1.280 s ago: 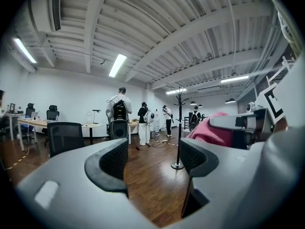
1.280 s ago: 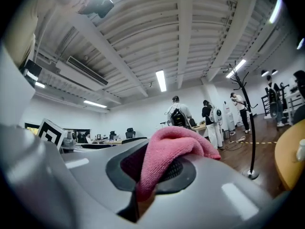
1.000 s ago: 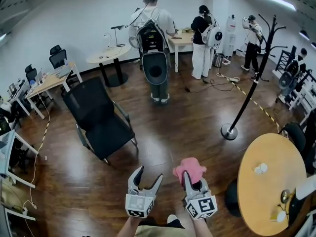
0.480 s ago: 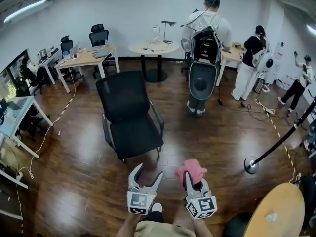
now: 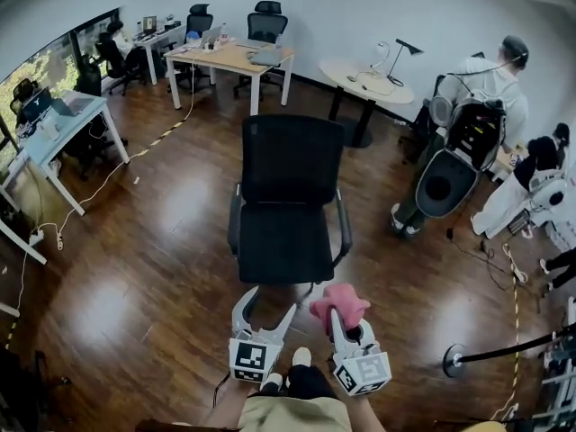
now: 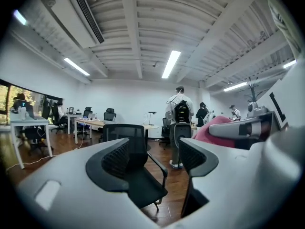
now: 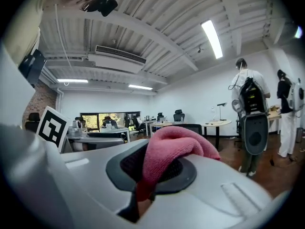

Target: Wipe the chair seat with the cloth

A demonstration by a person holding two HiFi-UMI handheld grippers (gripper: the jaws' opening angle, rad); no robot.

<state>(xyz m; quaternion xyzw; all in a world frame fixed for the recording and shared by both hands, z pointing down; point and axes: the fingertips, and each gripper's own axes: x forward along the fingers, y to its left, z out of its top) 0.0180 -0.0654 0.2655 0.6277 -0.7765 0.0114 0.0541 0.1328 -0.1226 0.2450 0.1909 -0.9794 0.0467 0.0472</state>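
Left tool [image 5: 266,309]: jaws apart, nothing between them; just short of the chair seat's front edge.
Right tool [image 5: 344,323]: clamped on the pink cloth [image 5: 340,300]; beside that front edge, towards its right corner.
Chair seat [image 5: 284,241]: black, bare, directly ahead; the cloth probably travels forward and slightly left.

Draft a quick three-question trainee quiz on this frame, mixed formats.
1. Which gripper holds the pink cloth? A) left gripper B) right gripper C) neither
2. True or false: the pink cloth already touches the chair seat.
3. Fill in: the left gripper's jaws stand ___, holding nothing.
Key: 1 B; 2 false; 3 open.
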